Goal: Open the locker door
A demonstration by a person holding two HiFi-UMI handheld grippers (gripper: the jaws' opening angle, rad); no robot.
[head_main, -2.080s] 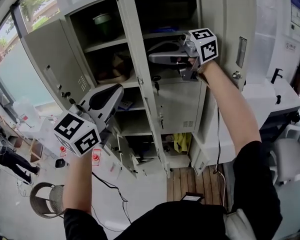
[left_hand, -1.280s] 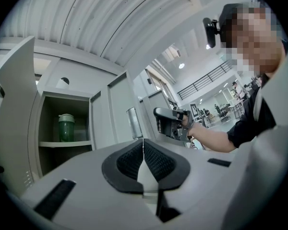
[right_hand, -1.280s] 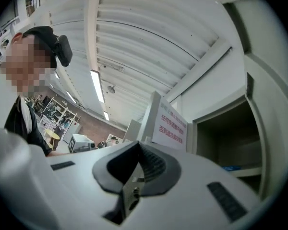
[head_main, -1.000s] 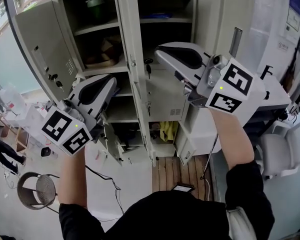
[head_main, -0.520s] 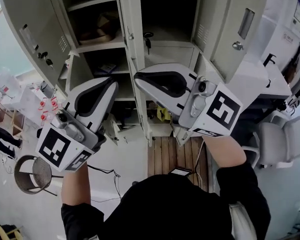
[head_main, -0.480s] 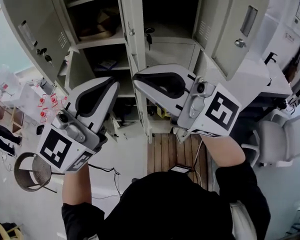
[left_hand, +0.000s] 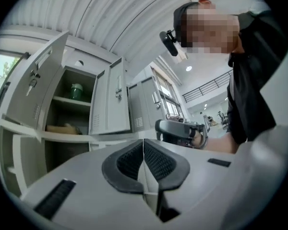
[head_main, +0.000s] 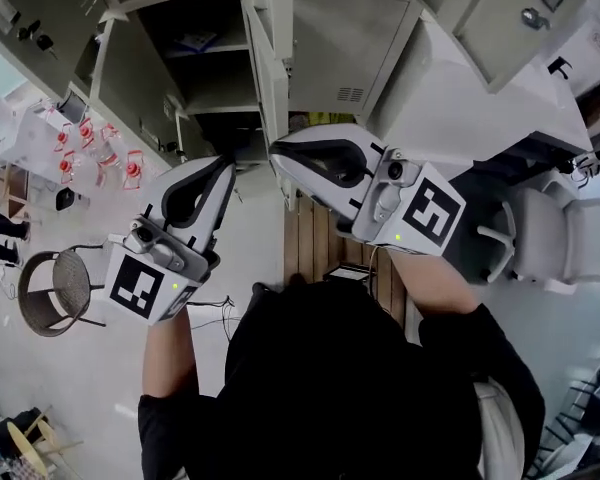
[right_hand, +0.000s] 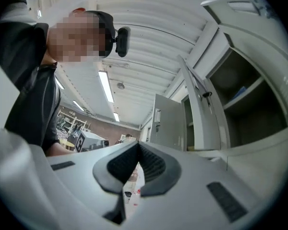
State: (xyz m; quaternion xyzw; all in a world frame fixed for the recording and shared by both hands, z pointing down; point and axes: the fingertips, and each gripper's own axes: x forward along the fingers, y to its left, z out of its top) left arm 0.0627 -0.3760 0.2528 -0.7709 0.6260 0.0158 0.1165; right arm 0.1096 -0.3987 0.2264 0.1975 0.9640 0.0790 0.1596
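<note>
Locker door [head_main: 505, 13], the one with a handle at far right, stands swung wide from its compartment. A second door [head_main: 15, 13] at far left is open too, and a vented door [head_main: 340, 43] between them, lower down, is closed. Both tools hang near the person, well apart from the lockers. The left tool [head_main: 223, 166] has its jaws pressed together on nothing, and the right tool [head_main: 278, 154] is likewise closed and empty. The opening looks done. The risk, as I judge it, lies in the free doors: nothing holds them, so one may drift back, or a carelessly raised tool could knock an edge. If the vented door is meant, closed jaws would get no hold on it.
</note>
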